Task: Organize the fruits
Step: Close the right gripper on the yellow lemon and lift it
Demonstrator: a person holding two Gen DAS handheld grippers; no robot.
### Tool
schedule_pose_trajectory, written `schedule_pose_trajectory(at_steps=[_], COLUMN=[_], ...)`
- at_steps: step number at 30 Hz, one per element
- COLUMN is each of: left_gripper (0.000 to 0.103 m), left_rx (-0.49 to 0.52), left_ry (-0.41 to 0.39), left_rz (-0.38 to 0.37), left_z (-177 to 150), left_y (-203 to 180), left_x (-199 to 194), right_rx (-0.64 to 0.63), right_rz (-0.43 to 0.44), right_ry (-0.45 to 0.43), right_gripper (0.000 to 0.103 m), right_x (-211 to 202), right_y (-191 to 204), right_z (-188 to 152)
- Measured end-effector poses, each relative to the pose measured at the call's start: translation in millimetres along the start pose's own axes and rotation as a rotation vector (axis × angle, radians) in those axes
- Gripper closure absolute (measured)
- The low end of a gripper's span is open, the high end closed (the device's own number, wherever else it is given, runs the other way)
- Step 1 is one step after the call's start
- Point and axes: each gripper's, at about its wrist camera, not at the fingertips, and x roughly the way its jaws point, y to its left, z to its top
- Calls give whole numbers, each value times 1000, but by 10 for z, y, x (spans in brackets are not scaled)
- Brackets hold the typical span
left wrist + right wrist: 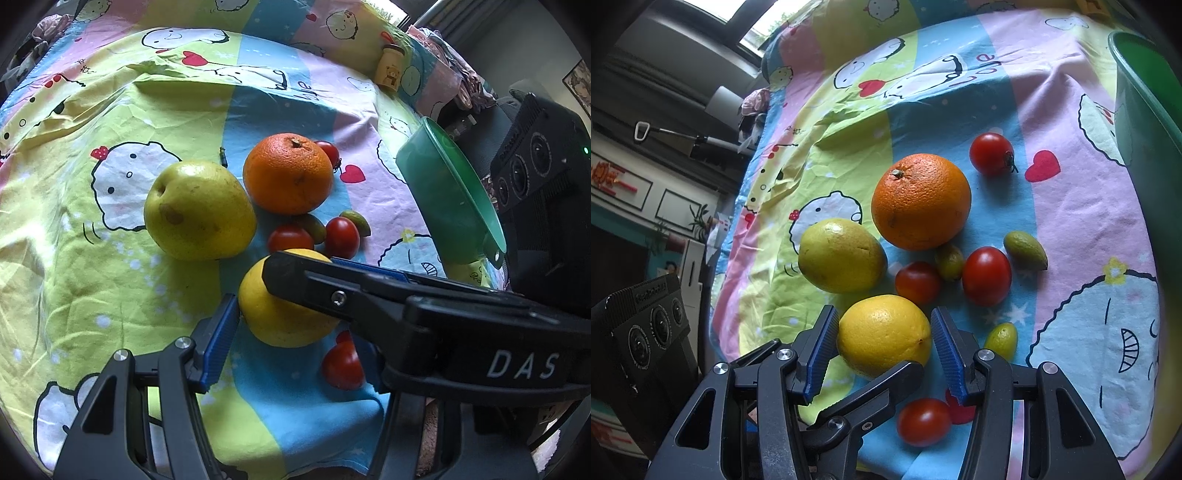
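Note:
A yellow lemon [882, 334] lies on the cartoon-print cloth between the blue pads of my right gripper [884, 345], whose jaws stand open around it, close to its sides. In the left wrist view the lemon [284, 317] sits beside my left gripper's blue pad [221, 332], and the right gripper's finger [332, 291] crosses over it. My left gripper [295, 350] looks open. An orange [921, 201], a green-yellow pear [840, 254], several red cherry tomatoes [986, 275] and small green fruits [1025, 250] lie beyond.
A green plastic bowl [450, 199] stands tilted at the right, also at the right wrist view's edge [1145, 110]. A small yellow jar [389, 68] stands at the far side. The table's front edge is just below the grippers.

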Motion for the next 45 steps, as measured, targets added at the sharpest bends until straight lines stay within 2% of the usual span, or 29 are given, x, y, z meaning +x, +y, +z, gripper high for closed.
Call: schedule_pose_trajectory(at_steps=[17, 45], left_gripper=[44, 44], left_rx=[-13, -21], left_ry=[5, -2], left_rz=[15, 7], left_z=[17, 18], left_y=[52, 75], left_x=[69, 62], right_rx=[10, 8], right_rz=[41, 44], right_ry=[45, 50], right_gripper=[48, 47], right_x=[128, 197], right_y=[-16, -10], right_z=[15, 16])
